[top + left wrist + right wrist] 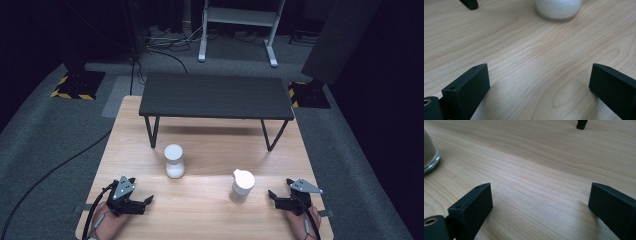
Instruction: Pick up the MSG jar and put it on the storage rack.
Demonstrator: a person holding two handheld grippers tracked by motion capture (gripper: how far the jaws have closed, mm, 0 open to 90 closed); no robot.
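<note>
The two white jars stand mid-table, one (174, 160) ahead of the left gripper (145, 201), the other (242, 185) just beside the right gripper (272, 194); both grippers rest on the wooden table (210, 210), jaws spread wide, holding nothing, touching neither jar

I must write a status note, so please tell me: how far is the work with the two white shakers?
Nothing looks done: the white round-topped shaker and the white shaker with a spout lid stand upright, apart, on the light wooden table. Nothing is in hand: the left gripper and right gripper rest open near the table's front edge, each apart from its shaker. All handling remains.
</note>
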